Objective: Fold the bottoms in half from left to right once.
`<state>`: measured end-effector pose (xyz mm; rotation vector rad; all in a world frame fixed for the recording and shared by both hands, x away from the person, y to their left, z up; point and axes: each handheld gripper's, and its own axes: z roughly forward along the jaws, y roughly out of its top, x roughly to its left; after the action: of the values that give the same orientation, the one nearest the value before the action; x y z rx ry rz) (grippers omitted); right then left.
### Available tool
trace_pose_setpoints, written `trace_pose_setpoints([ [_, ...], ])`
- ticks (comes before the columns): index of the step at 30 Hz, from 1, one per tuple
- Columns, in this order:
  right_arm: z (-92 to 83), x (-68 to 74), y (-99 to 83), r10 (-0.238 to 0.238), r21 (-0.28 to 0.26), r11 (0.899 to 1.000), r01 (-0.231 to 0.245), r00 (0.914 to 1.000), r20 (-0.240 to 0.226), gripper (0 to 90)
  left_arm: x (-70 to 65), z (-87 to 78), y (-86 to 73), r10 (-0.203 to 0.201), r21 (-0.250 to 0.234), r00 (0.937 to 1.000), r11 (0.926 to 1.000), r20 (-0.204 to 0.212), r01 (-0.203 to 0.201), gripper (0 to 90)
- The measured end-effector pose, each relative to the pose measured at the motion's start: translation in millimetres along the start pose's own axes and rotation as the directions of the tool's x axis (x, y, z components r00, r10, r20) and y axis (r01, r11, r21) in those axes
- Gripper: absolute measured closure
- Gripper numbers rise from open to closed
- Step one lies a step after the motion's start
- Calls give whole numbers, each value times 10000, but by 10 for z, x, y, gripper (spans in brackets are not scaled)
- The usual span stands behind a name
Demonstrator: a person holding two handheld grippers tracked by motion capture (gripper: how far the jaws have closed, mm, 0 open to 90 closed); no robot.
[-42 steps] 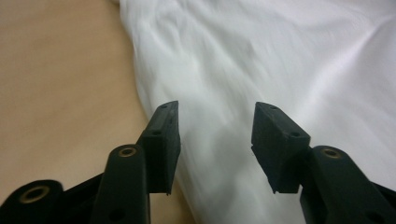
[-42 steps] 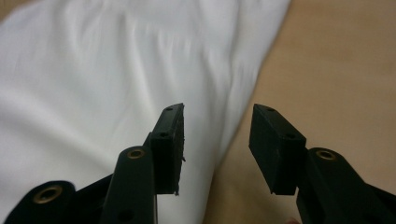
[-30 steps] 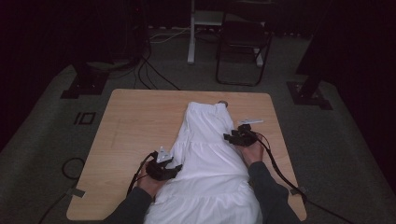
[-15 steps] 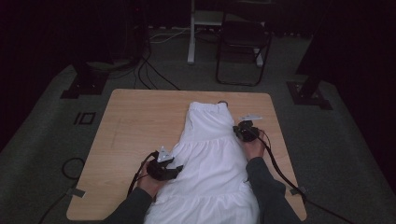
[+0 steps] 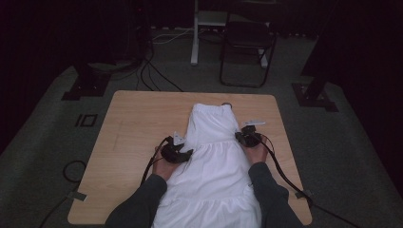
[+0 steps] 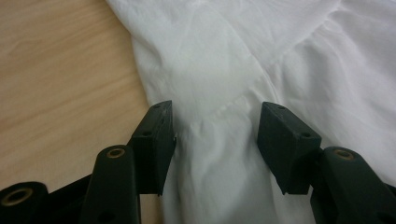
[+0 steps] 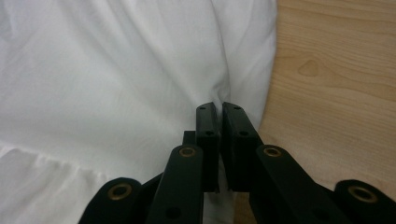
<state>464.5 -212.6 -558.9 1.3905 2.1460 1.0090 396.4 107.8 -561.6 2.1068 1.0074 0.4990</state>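
White dress (image 5: 214, 161), flat, lengthwise on table (image 5: 138, 128)

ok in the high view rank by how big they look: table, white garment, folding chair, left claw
1. table
2. white garment
3. folding chair, though it stands farther from the camera, so its true size is unsure
4. left claw

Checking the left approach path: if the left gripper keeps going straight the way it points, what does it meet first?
Most likely the white garment. The left gripper has open jaws straddling a gathered seam at the cloth's edge, so going straight on it runs into the fabric, with the wooden table beneath. How high it sits above the cloth is unclear.
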Motion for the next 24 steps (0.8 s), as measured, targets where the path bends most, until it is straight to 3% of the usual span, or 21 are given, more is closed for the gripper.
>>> trace_pose_setpoints([
  [3, -62, 38, -66, -40, -12, 10000, 40, 9999, -133, 845, -43, -70, -69, 43, -12, 10000, 10000, 4, -43, 466],
  [5, -134, 82, -131, -70, 77, 9999, 72, 9996, -273, 844, -124, -208, -201, -86, -8, 9999, 10000, 86, 86, 467],
  [12, -474, 285, -463, -688, 259, 9971, 712, 9941, -840, 843, -394, -575, -541, 69, -5, 9999, 10000, 147, -69, 467],
  [16, -636, 361, -598, -797, 509, 9949, 865, 9891, -1239, 819, -494, -657, -617, 196, 4, 9995, 9998, 242, -196, 467],
  [18, -694, 351, -570, -910, 647, 9929, 997, 9878, -1265, 714, -490, -653, -612, 214, 17, 9994, 9998, 277, -214, 467],
  [20, -753, 310, -472, -1129, 68, 9935, 1138, 9905, -787, 598, -493, -645, -605, 225, 9, 9994, 9997, 276, -225, 467],
  [21, -773, 276, -398, -887, -210, 9960, 873, 9932, -751, 561, -495, -643, -605, 206, -15, 9994, 9998, 270, -206, 467],
  [22, -781, 251, -315, -730, -496, 9964, 688, 9933, -895, 540, -495, -643, -605, 201, -16, 9994, 9998, 272, -201, 467],
  [24, -734, 244, -145, -864, -961, 9926, 742, 9878, -1299, 500, -495, -644, -604, 201, -1, 9994, 9998, 275, -201, 467],
])
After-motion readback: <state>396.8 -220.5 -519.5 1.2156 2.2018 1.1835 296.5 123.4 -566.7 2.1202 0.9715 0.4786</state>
